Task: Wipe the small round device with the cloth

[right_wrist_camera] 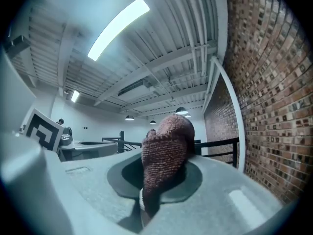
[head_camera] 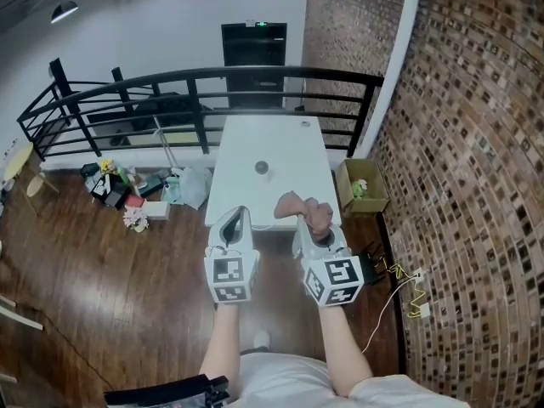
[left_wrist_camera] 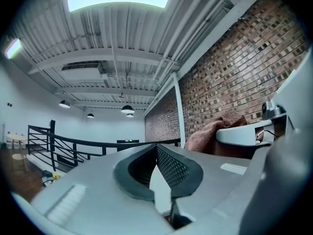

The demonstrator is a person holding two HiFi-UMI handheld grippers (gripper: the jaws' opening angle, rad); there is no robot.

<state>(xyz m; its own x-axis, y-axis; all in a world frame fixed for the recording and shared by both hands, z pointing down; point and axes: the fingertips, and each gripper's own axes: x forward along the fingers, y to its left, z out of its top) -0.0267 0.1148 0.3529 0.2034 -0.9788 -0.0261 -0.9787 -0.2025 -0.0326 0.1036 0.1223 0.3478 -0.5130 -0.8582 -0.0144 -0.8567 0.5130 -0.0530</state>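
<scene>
The small round device (head_camera: 262, 167) is a dark disc in the middle of the white table (head_camera: 289, 138). My right gripper (head_camera: 316, 225) is shut on a brownish-pink cloth (head_camera: 303, 208), held above the table's near edge. In the right gripper view the cloth (right_wrist_camera: 164, 153) bulges up out of the closed jaws of the gripper (right_wrist_camera: 161, 182). My left gripper (head_camera: 236, 222) is shut with nothing in it, beside the right one. Both grippers tilt upward. In the left gripper view the gripper (left_wrist_camera: 157, 153) faces the ceiling, with the cloth (left_wrist_camera: 215, 131) at the right.
A black railing (head_camera: 170, 87) runs behind the table's far end. A brick wall (head_camera: 459, 143) stands to the right, with a cardboard box (head_camera: 361, 187) on the floor by the table. Bags and flowers (head_camera: 127, 195) lie on the wooden floor to the left.
</scene>
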